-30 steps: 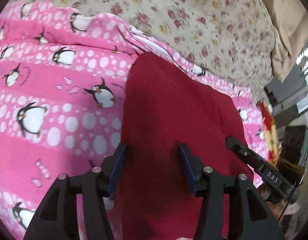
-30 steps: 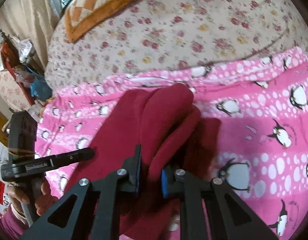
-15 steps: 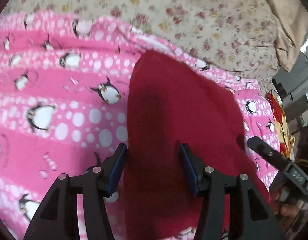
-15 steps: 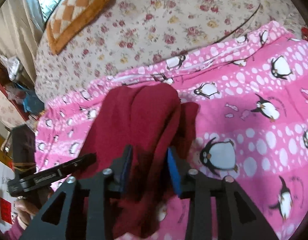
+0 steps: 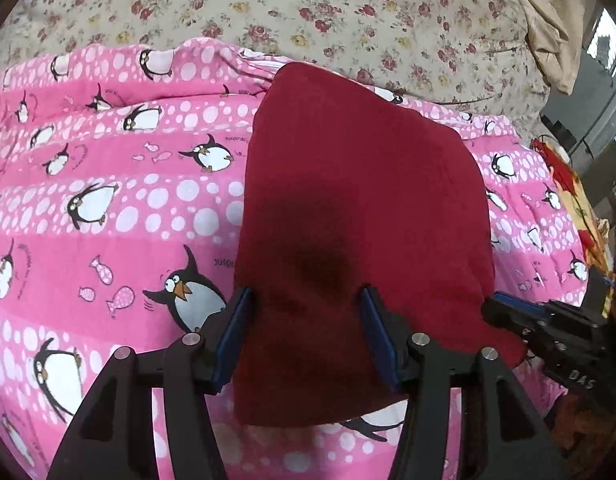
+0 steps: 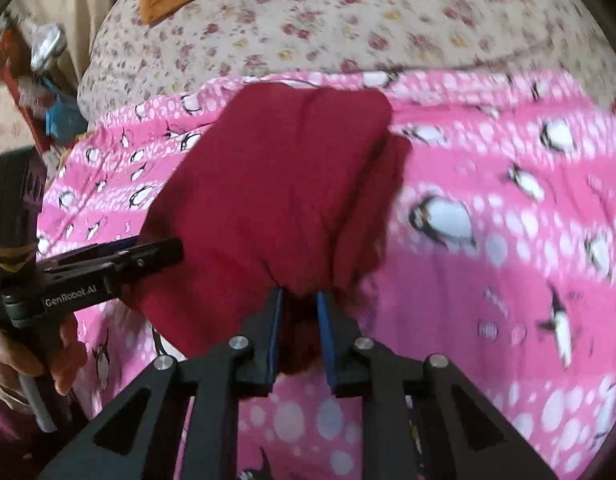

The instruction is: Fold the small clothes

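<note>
Red garment (image 5: pixel 360 216) lies folded on the pink penguin blanket (image 5: pixel 107 208), long axis running away from us toward the floral bedspread (image 5: pixel 348 12); left gripper (image 5: pixel 308 332) spread wide above its near end; right gripper (image 6: pixel 297 332) pinches a bunched near edge; right view blurred, layers indistinct.
</note>
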### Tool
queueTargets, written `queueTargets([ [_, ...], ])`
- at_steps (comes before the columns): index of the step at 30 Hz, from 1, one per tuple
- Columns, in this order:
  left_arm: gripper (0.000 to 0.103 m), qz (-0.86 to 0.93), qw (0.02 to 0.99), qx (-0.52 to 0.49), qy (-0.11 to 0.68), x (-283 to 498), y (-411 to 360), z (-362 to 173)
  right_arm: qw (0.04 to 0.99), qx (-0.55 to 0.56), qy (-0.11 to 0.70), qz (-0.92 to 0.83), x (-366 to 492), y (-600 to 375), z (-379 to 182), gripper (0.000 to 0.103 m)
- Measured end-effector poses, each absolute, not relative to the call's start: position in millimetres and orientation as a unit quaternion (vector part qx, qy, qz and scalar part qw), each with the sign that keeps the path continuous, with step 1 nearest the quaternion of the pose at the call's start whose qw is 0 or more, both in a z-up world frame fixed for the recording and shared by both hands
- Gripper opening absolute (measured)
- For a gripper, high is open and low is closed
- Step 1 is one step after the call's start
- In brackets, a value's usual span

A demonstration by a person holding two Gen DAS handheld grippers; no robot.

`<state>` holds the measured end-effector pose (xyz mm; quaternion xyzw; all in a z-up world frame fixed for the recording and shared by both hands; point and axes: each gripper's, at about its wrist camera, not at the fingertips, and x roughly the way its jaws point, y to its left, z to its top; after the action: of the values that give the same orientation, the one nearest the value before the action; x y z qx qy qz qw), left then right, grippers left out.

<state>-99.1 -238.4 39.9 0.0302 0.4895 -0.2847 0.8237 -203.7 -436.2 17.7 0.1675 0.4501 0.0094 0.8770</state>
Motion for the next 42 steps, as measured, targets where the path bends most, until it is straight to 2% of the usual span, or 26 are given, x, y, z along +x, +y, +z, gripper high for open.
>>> queueTargets([
  [2,0.035,-0.283,0.823,0.032,0.491,-98,-238,44,0.878,0.155,0.454,-0.002,-206,-436,23,0.018],
  [5,0.035,-0.282,0.823,0.029,0.492,-95,-238,49,0.886,0.192,0.422,0.0,-209,-448,42,0.02],
  [7,0.035,-0.279,0.825,0.035,0.49,-93,-239,50,0.895,0.208,0.395,-0.008,-205,-456,56,0.033],
  [9,0.035,-0.279,0.825,0.039,0.491,-92,-241,49,0.902,0.199,0.383,-0.021,-192,-457,66,0.036],
  [13,0.035,-0.276,0.824,0.047,0.492,-91,-245,45,0.902,0.172,0.395,-0.018,-147,-448,64,0.036],
  [17,0.035,-0.282,0.823,0.048,0.49,-90,-246,44,0.889,0.157,0.425,-0.069,-109,-459,29,0.032],
  [23,0.035,-0.285,0.823,0.055,0.488,-91,-248,46,0.887,0.168,0.423,-0.074,-113,-466,21,0.03],
  [24,0.035,-0.291,0.82,0.046,0.492,-89,-244,49,0.886,0.179,0.422,-0.069,-120,-469,25,0.033],
  [26,0.035,-0.303,0.816,0.019,0.493,-83,-237,54,0.883,0.207,0.416,-0.065,-133,-476,30,0.049],
  [27,0.035,-0.312,0.814,-0.007,0.49,-76,-231,59,0.883,0.227,0.407,-0.06,-142,-482,32,0.065],
  [28,0.036,-0.317,0.812,-0.019,0.489,-73,-229,61,0.883,0.243,0.398,-0.055,-151,-487,33,0.077],
  [30,0.044,-0.333,0.801,-0.054,0.496,-58,-226,62,0.881,0.273,0.385,-0.039,-163,-497,27,0.084],
  [32,0.049,-0.347,0.784,-0.081,0.508,-42,-226,55,0.871,0.294,0.393,-0.021,-164,-503,17,0.084],
  [37,0.05,-0.354,0.749,-0.081,0.554,-21,-241,26,0.863,0.32,0.389,0.03,-149,-502,-6,0.085],
  [39,0.06,-0.358,0.738,-0.097,0.564,-15,-245,13,0.864,0.316,0.389,0.049,-139,-498,-10,0.085],
  [42,0.059,-0.364,0.738,-0.106,0.558,-14,-250,11,0.86,0.312,0.399,0.058,-125,-492,-17,0.085],
])
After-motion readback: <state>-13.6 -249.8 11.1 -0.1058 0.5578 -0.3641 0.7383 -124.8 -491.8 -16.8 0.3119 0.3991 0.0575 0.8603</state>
